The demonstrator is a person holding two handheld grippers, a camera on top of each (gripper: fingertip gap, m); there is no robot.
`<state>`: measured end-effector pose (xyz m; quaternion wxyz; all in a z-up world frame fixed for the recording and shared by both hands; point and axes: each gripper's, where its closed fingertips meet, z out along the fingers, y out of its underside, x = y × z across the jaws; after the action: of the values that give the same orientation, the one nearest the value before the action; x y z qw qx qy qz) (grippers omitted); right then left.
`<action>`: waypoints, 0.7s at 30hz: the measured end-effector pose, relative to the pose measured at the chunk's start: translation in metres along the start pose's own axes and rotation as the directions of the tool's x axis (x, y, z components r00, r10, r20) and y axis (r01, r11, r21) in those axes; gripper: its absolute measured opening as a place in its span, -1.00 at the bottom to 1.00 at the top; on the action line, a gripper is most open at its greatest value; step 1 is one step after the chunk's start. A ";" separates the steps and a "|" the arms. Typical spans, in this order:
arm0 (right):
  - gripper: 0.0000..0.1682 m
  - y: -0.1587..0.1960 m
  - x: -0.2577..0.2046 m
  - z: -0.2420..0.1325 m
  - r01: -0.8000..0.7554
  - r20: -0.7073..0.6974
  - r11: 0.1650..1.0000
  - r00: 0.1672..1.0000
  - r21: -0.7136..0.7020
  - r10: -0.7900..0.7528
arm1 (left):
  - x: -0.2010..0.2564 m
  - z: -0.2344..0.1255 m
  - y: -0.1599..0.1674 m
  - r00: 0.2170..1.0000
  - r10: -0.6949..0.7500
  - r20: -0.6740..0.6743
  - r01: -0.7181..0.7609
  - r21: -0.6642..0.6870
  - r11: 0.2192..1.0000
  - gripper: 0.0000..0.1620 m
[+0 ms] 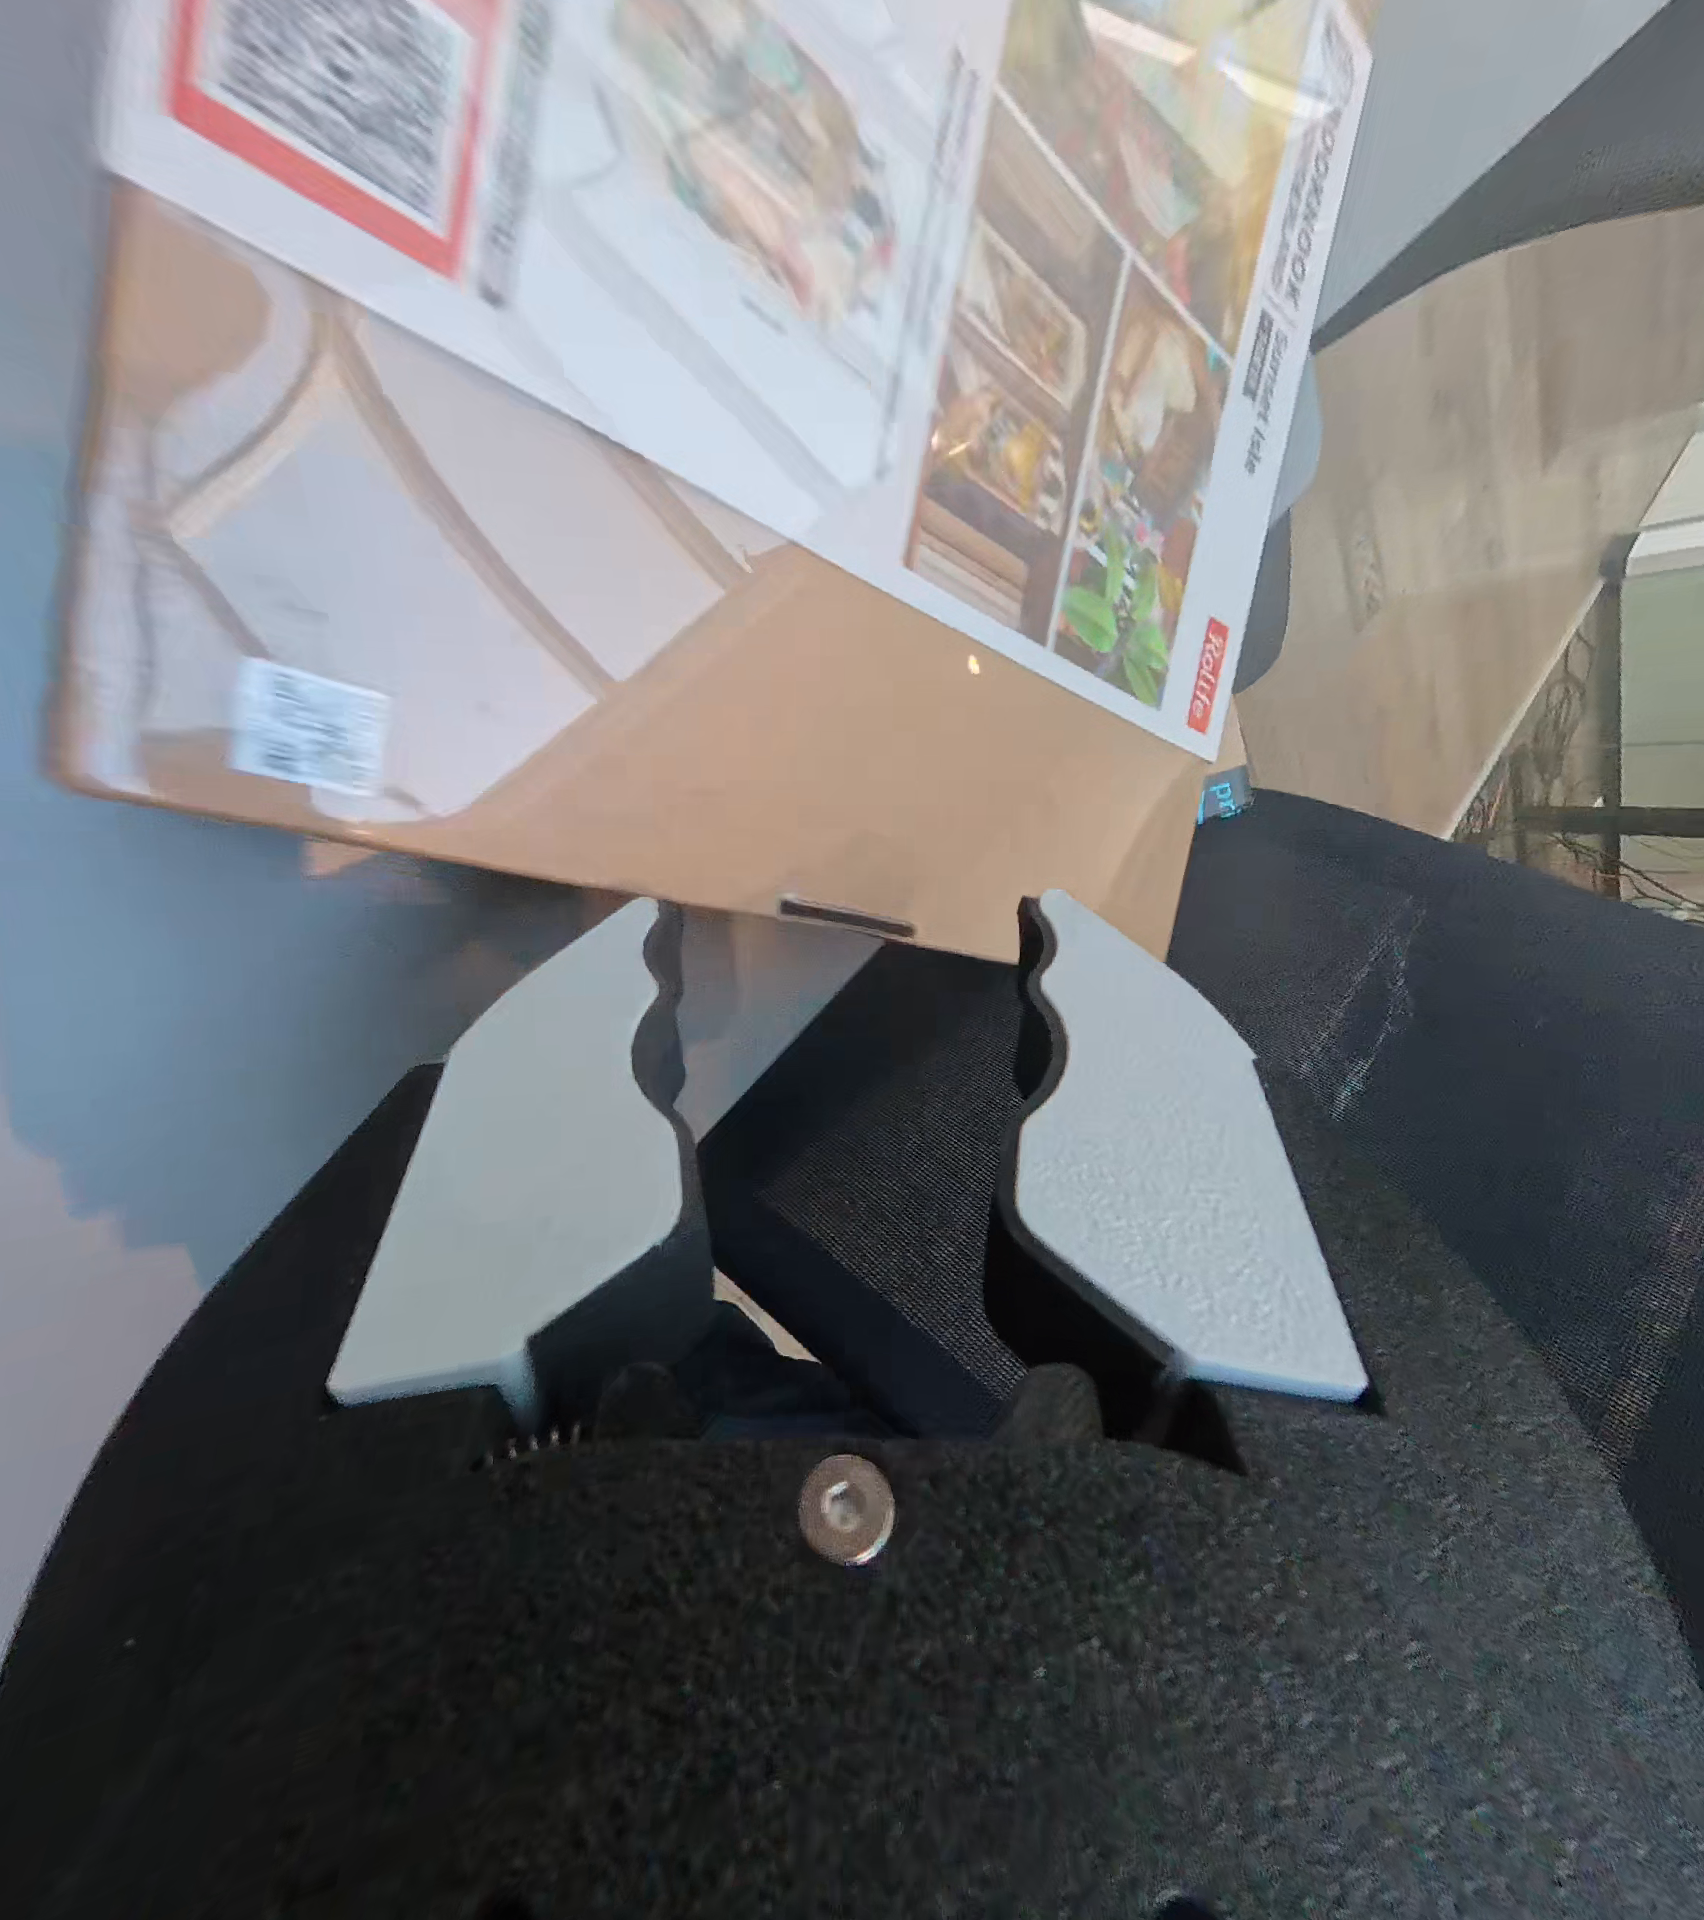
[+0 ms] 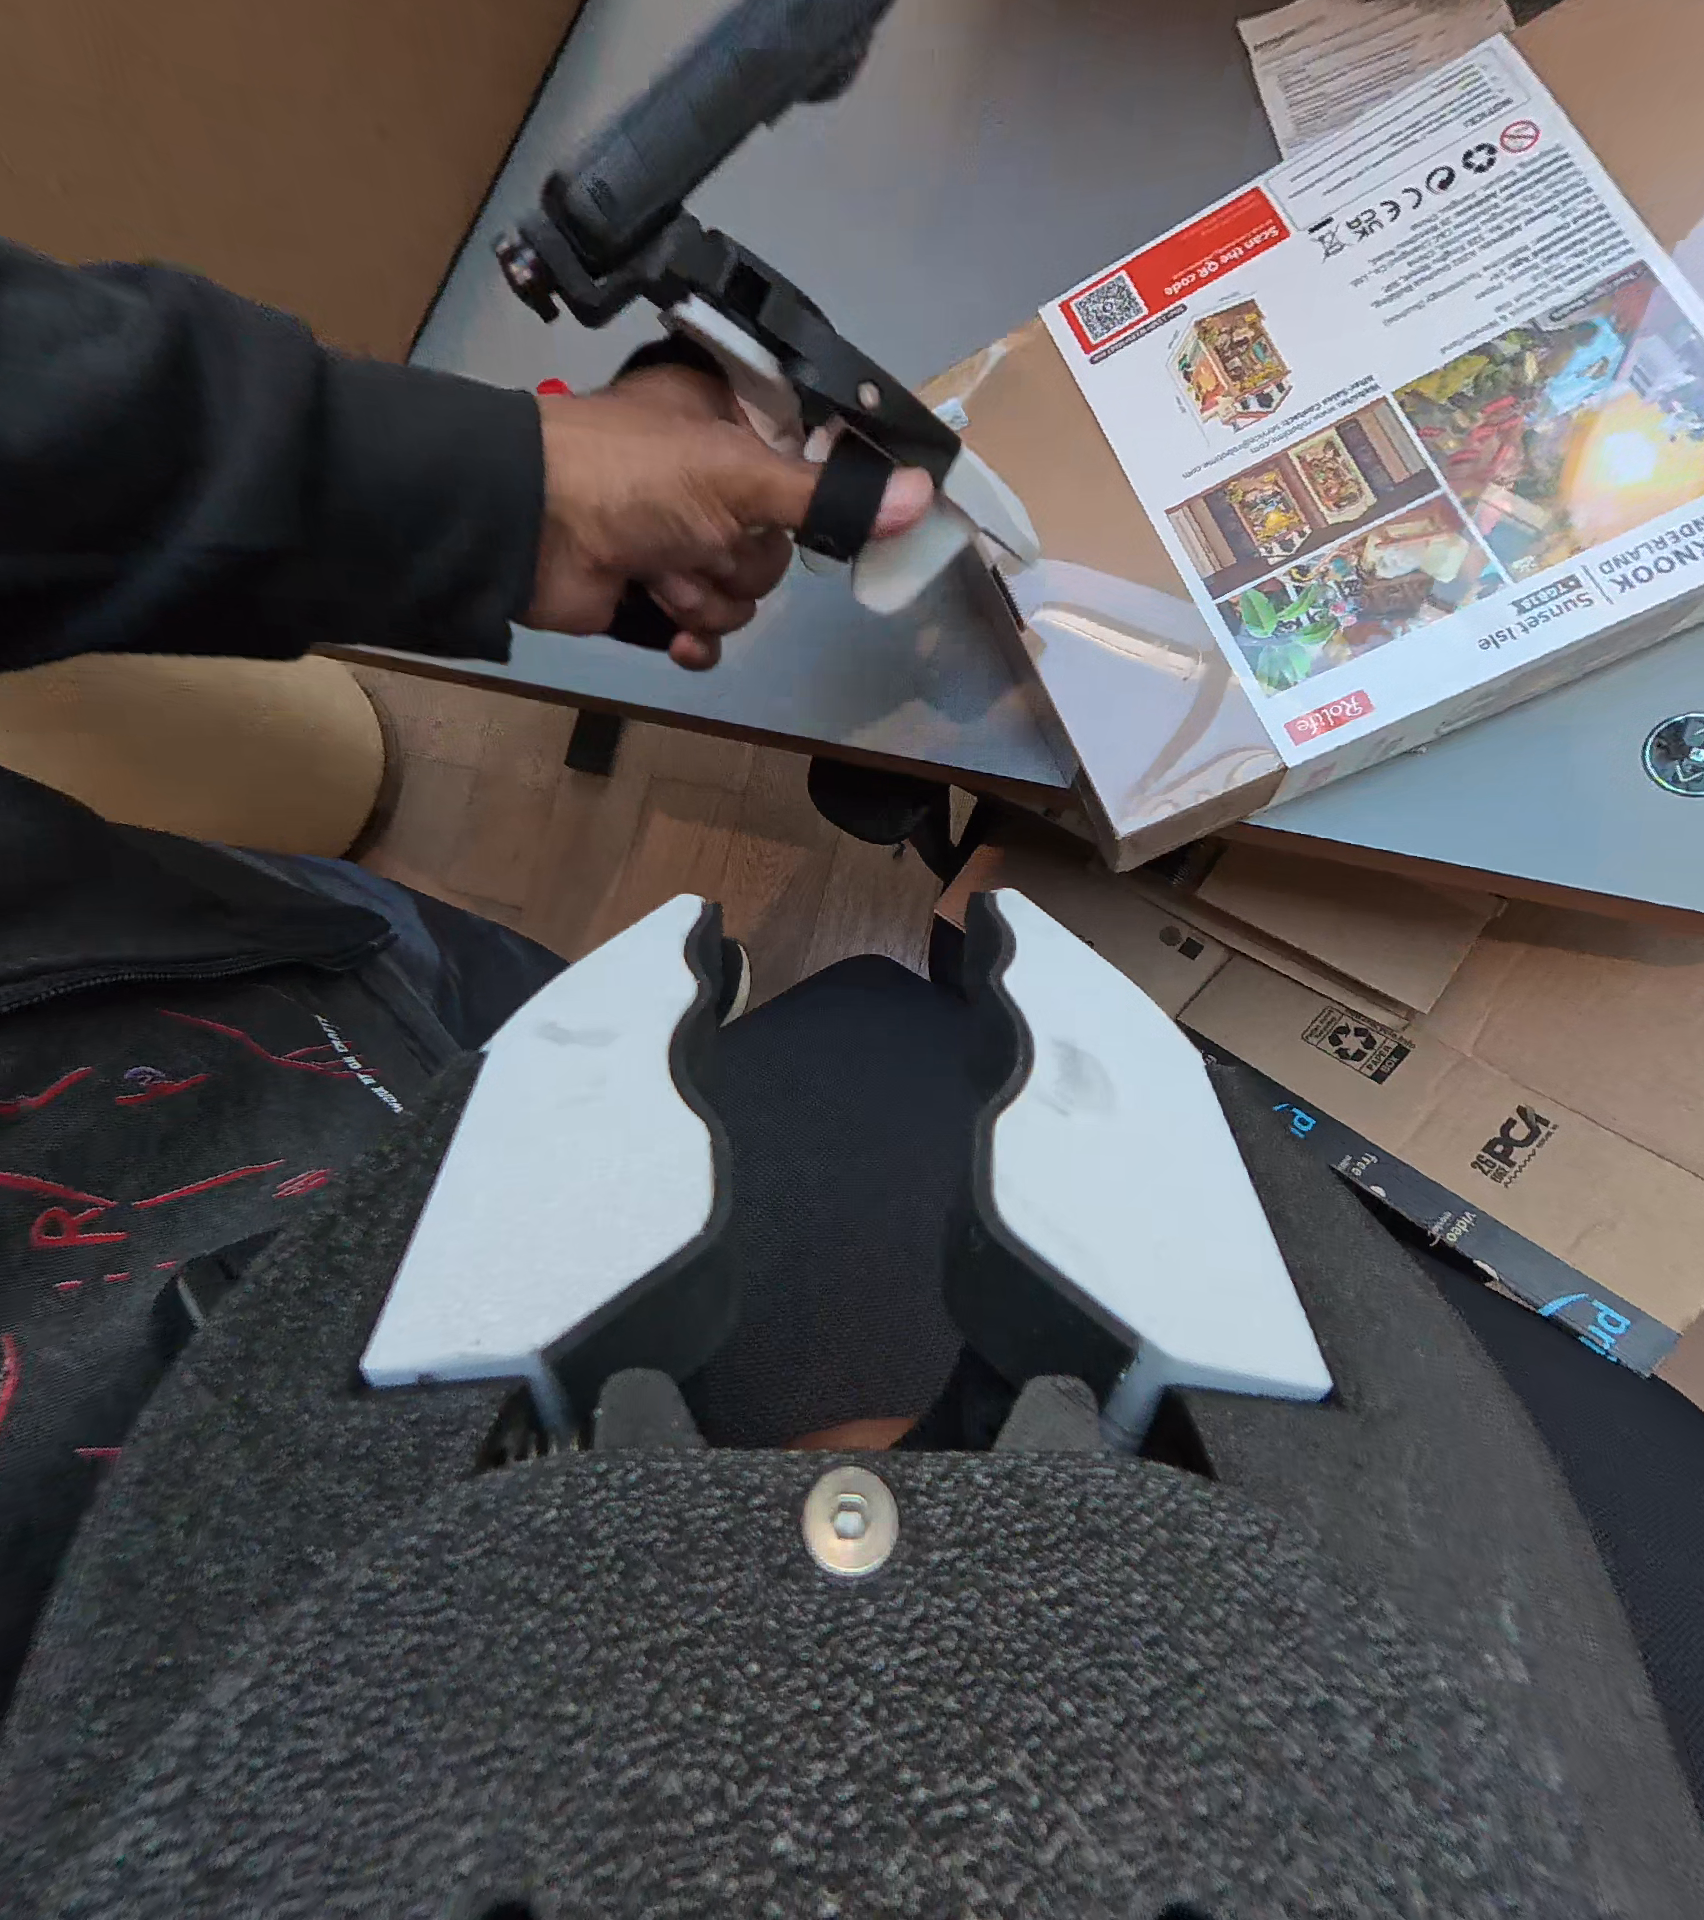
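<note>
- A grey table (image 2: 889, 177) fills the upper part of the right wrist view, its near edge running across the picture. Below that edge lie a pale wood floor (image 2: 536, 821) and flattened brown cardboard (image 2: 1606, 1060) with a strip of dark printed tape across it.
- On the left of that view a person's dark sleeve (image 2: 204, 447) reaches in over the table. The hand (image 2: 661, 520) grips the left gripper (image 2: 1009, 551), whose pale fingers point toward the box.
- The left gripper's tips sit right at the near left corner of a shrink-wrapped box (image 2: 1430, 436). In its own view the left gripper (image 1: 848, 925) stands spread, the box edge just past the fingertips, nothing pinched. Whether they touch the wrap I cannot tell.
- The box (image 1: 723, 416) lies flat on the table, printed white sleeve uppermost, brown card showing at its left part. Its long axis runs from the near left corner away to the upper right, and its near corner juts over the table edge.
- The right gripper (image 2: 843, 925) hangs lower, off the table, over the person's lap, its jaws spread and empty. The box lies up and to the right of it, well apart.
- So the left gripper is much the nearer tool to the box, at its near left corner.
- On the right, a round dark inset (image 2: 1695, 753) sits in the tabletop just beside the box's near side.
</note>
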<state>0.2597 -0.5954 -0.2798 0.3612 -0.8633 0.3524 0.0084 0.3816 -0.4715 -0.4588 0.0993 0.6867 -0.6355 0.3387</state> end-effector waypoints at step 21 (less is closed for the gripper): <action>-0.46 -0.002 0.032 0.020 -0.068 -0.014 0.996 0.998 -0.052 0.067 | -0.067 -0.028 -0.061 0.839 -0.362 -0.408 0.405 0.023 0.914 -0.08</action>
<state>0.2896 -0.6015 -0.3019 0.3358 -0.8601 0.3831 0.0245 0.4314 -0.3913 -0.4590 0.2539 0.7217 -0.4326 0.4771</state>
